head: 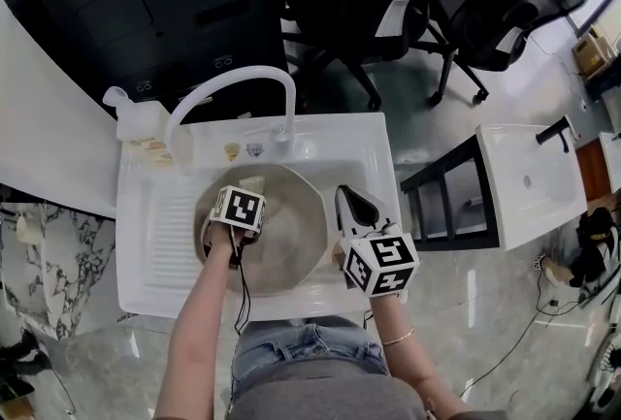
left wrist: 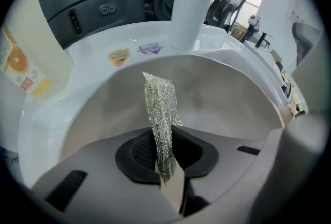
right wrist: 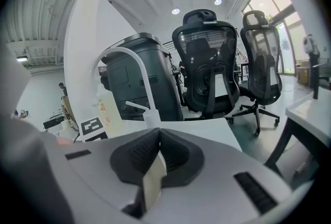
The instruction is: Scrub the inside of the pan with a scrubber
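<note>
Left gripper view: silvery mesh scrubber

Your head camera looked steeply down on the sink from above. The camera on your left hand-held gripper sat close inside it, facing the faucet. The one on your right hand-held gripper faced level toward the chairs. All three shared the faucet.

Pan left half taken up by left gripper; right half left free. Back-left approach barred by arched faucet, bottle.
</note>
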A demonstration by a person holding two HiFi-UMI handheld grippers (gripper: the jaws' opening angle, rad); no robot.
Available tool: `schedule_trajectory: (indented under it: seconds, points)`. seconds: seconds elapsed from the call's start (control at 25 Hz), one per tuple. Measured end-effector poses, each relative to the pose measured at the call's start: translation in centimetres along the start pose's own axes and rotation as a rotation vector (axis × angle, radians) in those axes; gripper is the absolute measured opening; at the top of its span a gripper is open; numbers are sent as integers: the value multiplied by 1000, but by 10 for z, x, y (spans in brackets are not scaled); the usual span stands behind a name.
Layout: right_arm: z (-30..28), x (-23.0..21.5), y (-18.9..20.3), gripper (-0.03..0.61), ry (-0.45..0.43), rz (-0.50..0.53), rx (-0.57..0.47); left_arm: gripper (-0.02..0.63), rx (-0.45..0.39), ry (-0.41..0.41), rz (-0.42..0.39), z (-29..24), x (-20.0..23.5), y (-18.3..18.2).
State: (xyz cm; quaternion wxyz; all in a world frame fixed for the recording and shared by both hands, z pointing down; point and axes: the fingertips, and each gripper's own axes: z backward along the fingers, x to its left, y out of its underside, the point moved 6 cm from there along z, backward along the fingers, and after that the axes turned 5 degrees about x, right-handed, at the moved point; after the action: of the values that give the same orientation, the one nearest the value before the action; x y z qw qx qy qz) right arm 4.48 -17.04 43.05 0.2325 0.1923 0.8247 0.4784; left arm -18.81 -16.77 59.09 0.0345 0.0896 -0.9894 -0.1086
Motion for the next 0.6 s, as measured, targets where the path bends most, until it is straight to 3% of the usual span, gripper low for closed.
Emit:
schedule_trajectory:
  seconds: [0.4, 0.6]
  points:
    - [5, 12, -2, 11, -19, 18, -8, 66, 11, -174, -49, 23, 14, 8]
    - [12, 17, -5, 11, -39, 32, -20, 64, -44, -269, -48, 43, 21, 11]
